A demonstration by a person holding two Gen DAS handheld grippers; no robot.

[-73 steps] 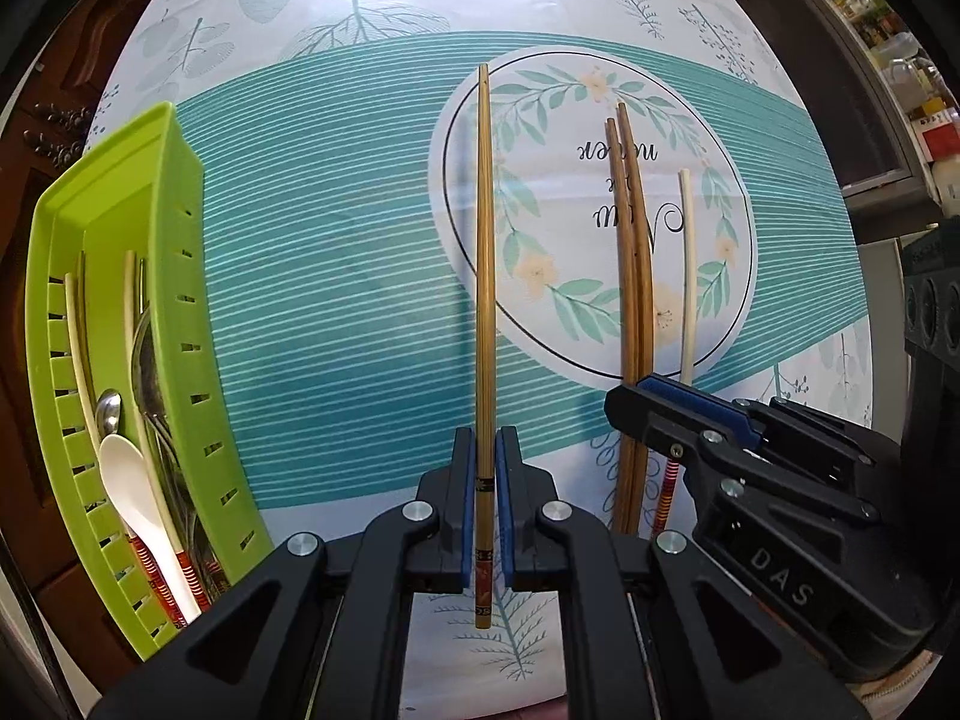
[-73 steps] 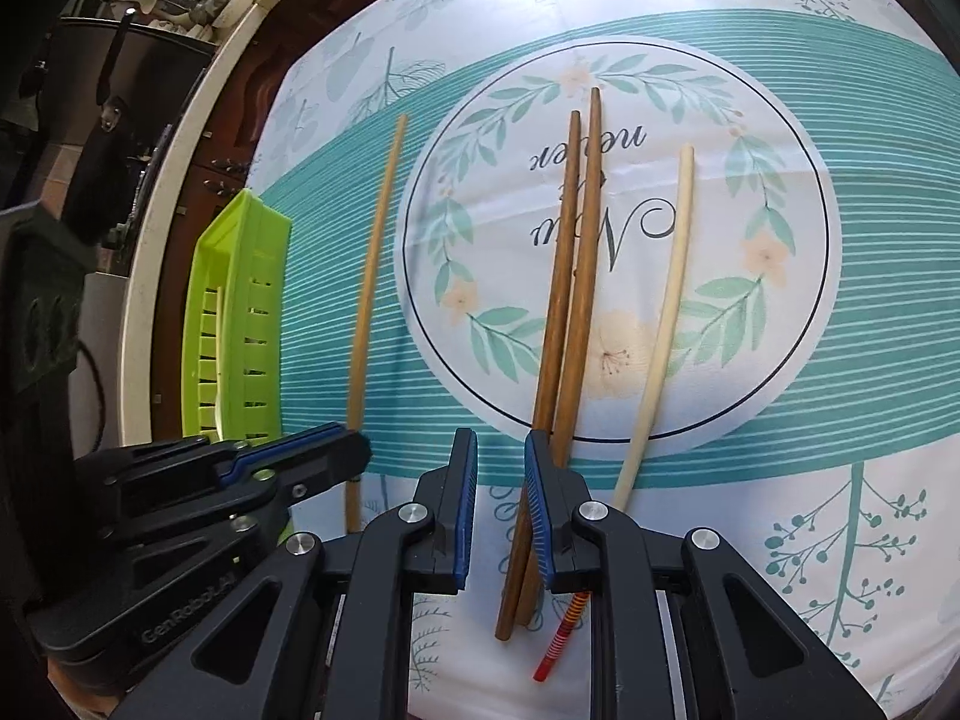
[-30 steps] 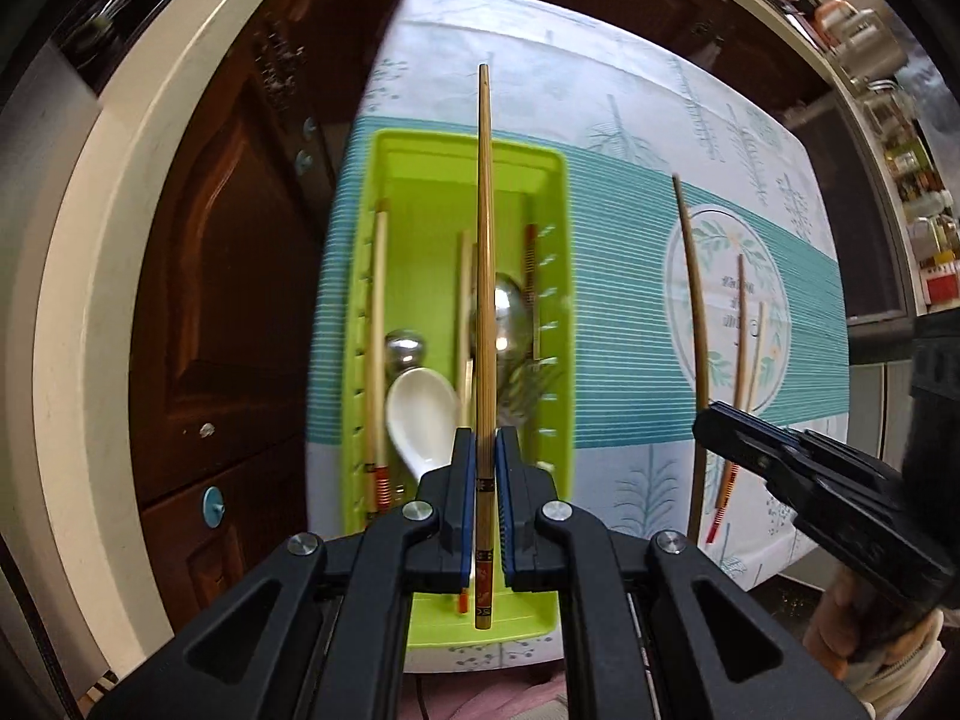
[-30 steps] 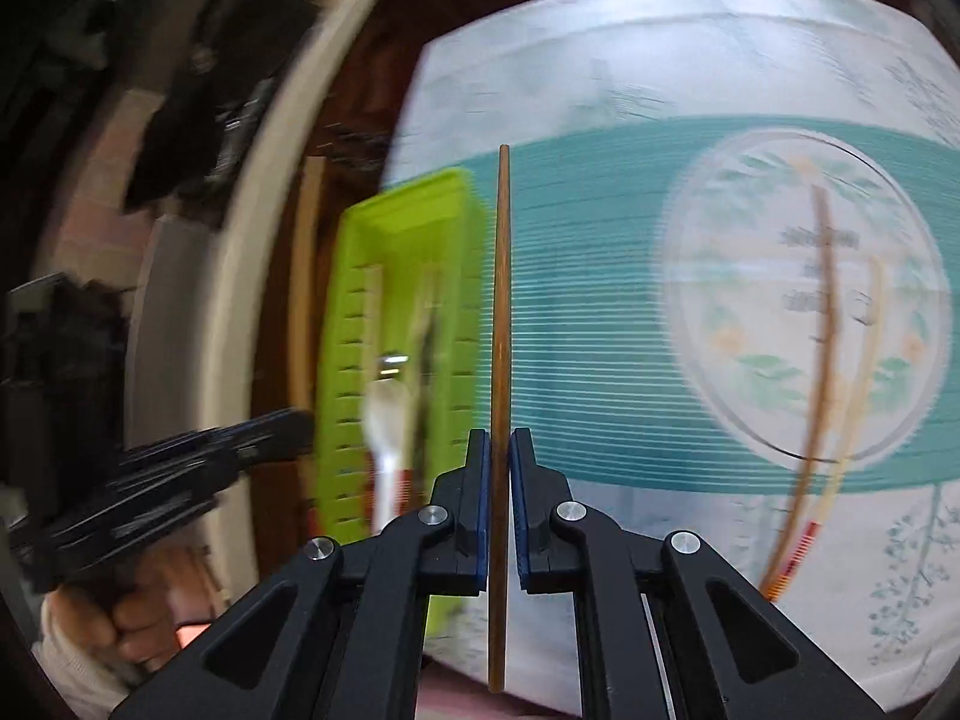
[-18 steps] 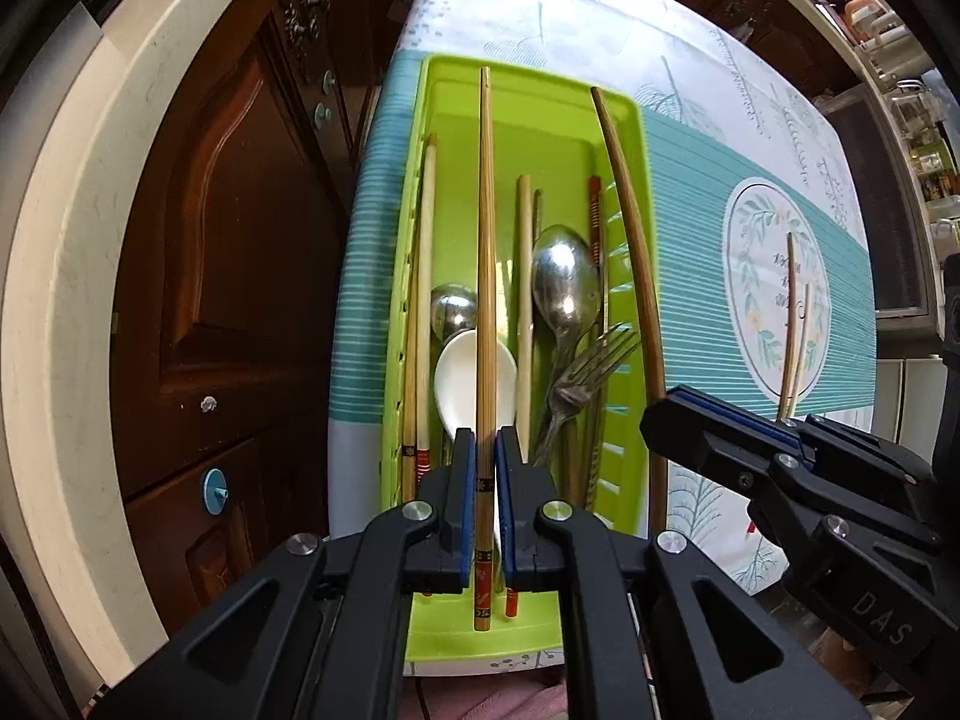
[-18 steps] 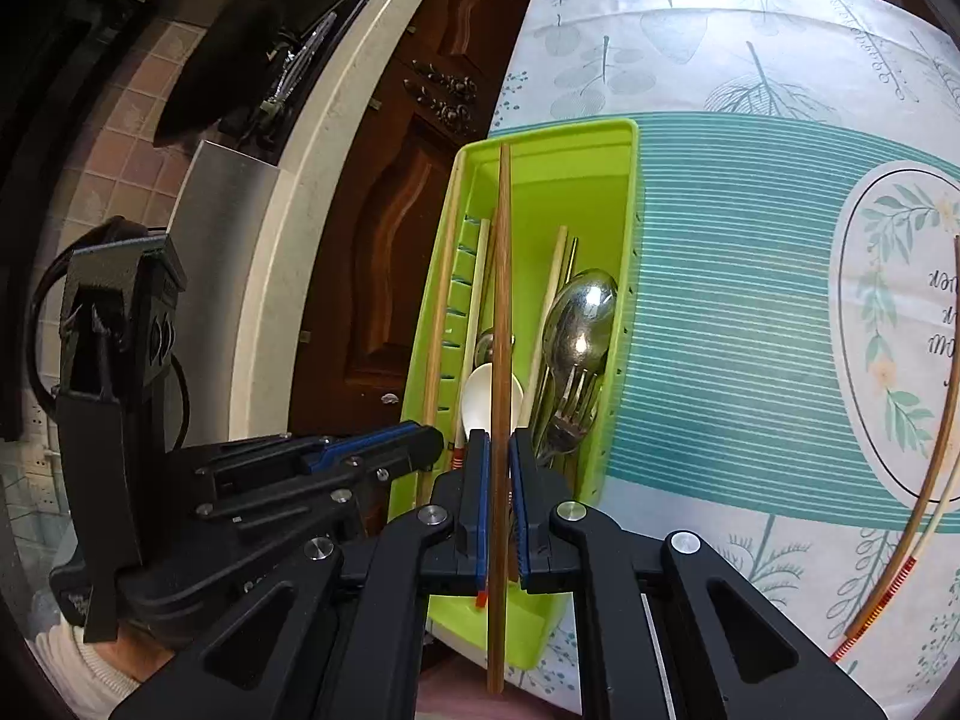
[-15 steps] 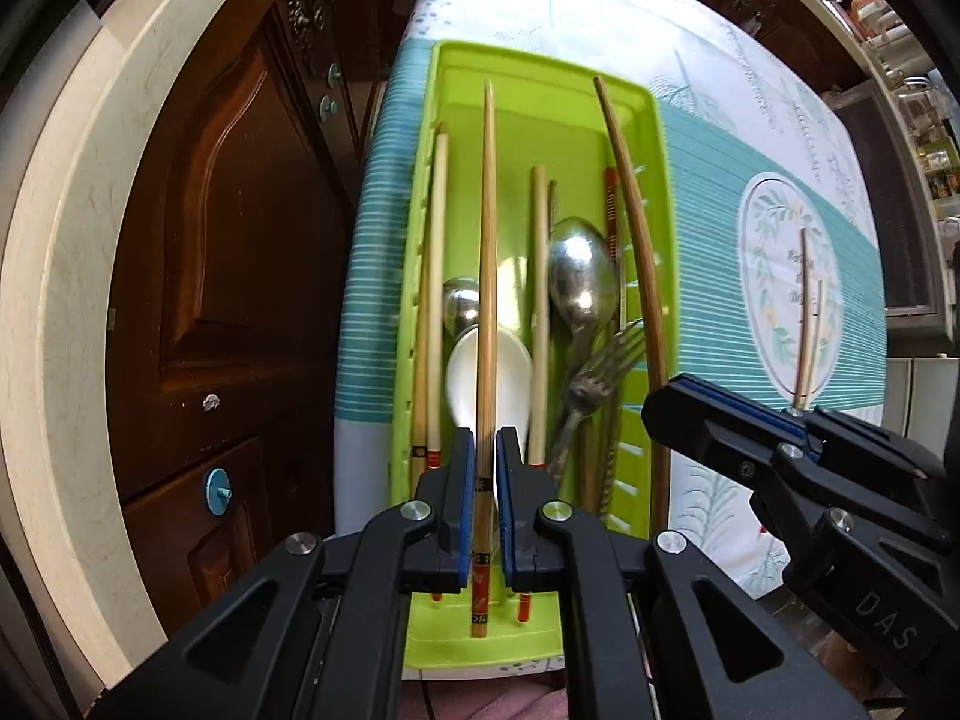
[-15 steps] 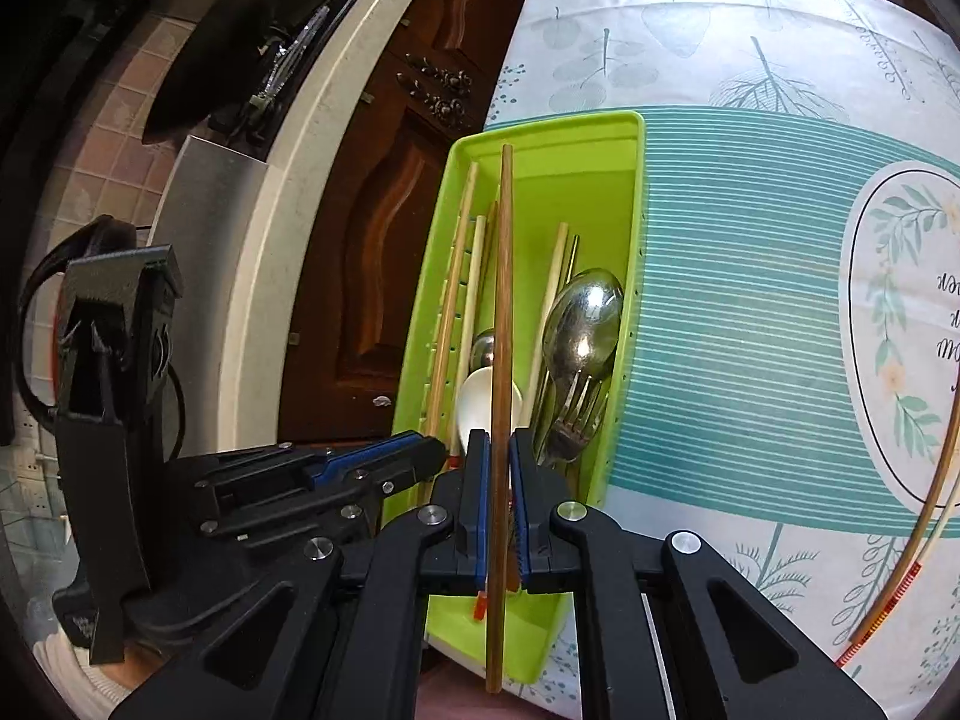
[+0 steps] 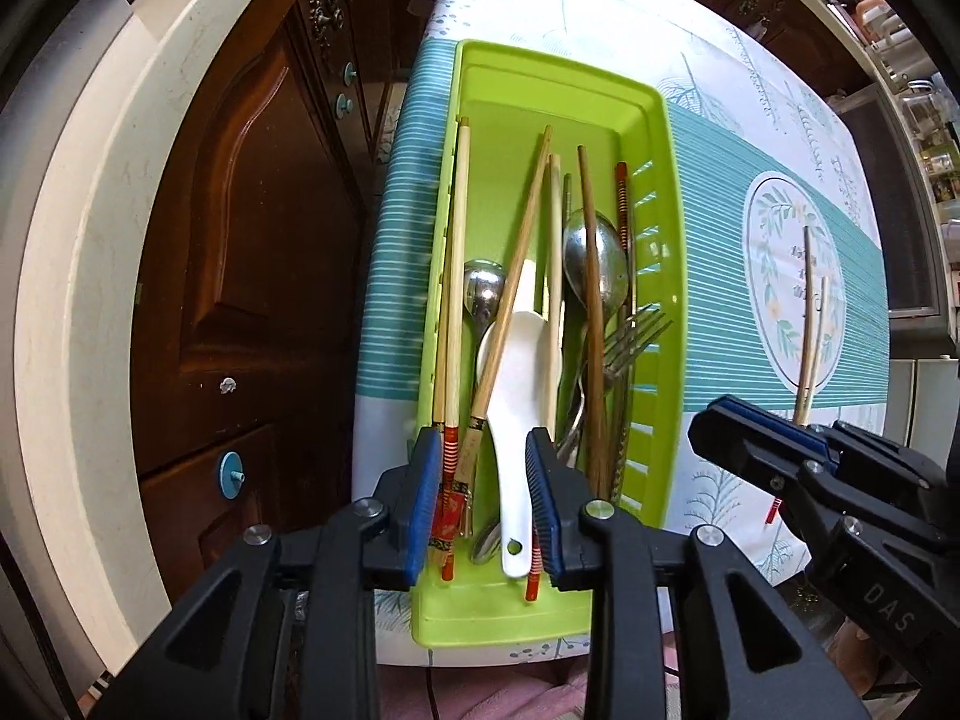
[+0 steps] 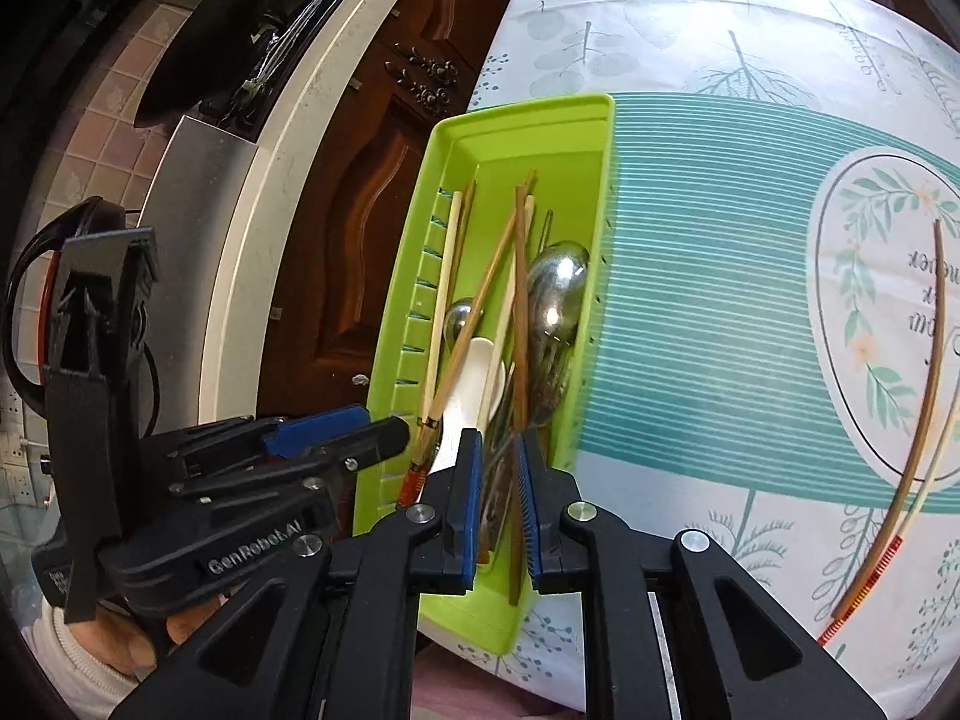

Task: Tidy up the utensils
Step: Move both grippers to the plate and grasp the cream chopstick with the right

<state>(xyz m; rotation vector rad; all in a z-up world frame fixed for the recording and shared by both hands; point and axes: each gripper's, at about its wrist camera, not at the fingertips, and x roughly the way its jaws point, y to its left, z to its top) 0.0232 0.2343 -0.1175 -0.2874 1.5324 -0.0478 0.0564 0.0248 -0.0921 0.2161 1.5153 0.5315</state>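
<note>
A lime green utensil tray (image 9: 651, 138) (image 10: 540, 120) sits at the table's left edge. It holds chopsticks, metal spoons, a fork and a white ceramic spoon (image 9: 519, 396). A light bamboo chopstick (image 9: 516, 276) lies slanted across them and a dark brown chopstick (image 9: 591, 300) (image 10: 521, 312) lies beside it. My left gripper (image 9: 480, 489) is open over the tray's near end. My right gripper (image 10: 497, 495) is open too, around the brown chopstick's near end without gripping it. Two chopsticks (image 10: 918, 408) (image 9: 807, 324) still lie on the tablecloth.
The table carries a teal striped cloth with a round wreath print (image 10: 870, 312). Dark wooden cabinet doors (image 9: 240, 240) and a pale counter edge stand left of the table. A shelf with jars shows at far right in the left wrist view.
Both grippers have opened and let go of their chopsticks, which now lie in the green tray. The bamboo one fell slanted across the spoons.
</note>
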